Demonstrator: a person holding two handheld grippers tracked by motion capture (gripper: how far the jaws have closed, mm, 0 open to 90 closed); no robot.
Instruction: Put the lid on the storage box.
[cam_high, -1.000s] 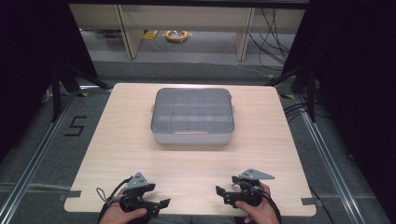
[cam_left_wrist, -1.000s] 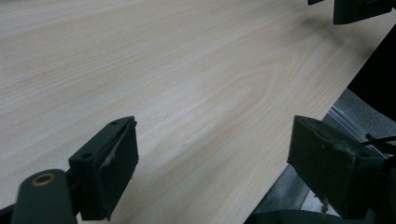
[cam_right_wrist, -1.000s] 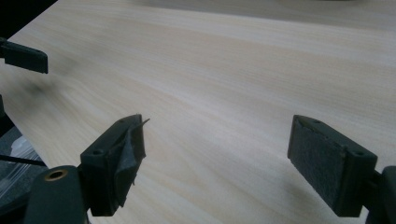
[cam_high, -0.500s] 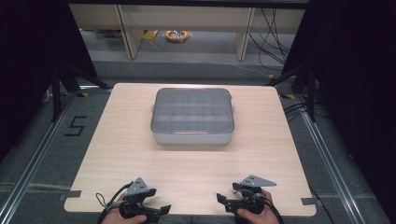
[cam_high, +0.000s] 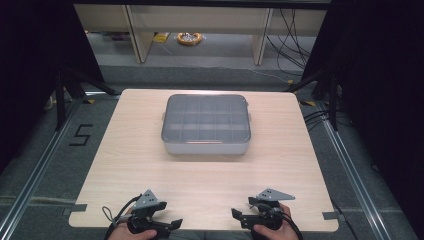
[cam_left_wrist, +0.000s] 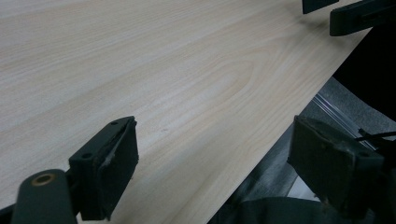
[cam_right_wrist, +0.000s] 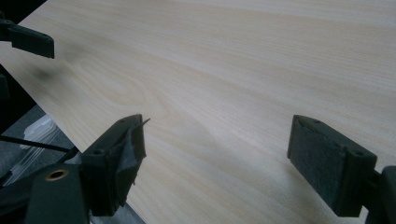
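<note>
A grey lidded box (cam_high: 206, 125) with a grid of compartments sits shut in the middle of the wooden table (cam_high: 150, 165). My left gripper (cam_high: 172, 225) rests at the near edge on the left, its jaws pointing right. My right gripper (cam_high: 239, 216) is at the near edge on the right, jaws pointing left toward the other. In the left gripper view the left gripper (cam_left_wrist: 215, 163) stands wide open over the table's edge with nothing between its pads. The right gripper view shows the right gripper (cam_right_wrist: 219, 158) wide open over bare wood.
The far gripper's black jaw tips show at the top right (cam_left_wrist: 359, 14) of the left gripper view and at the top left (cam_right_wrist: 28, 39) of the right gripper view. Grey floor with a taped "5" (cam_high: 80, 135) lies left of the table. Shelving legs and cables stand behind it.
Both hands have drawn the grippers back toward the table's near edge. The box has not moved.
</note>
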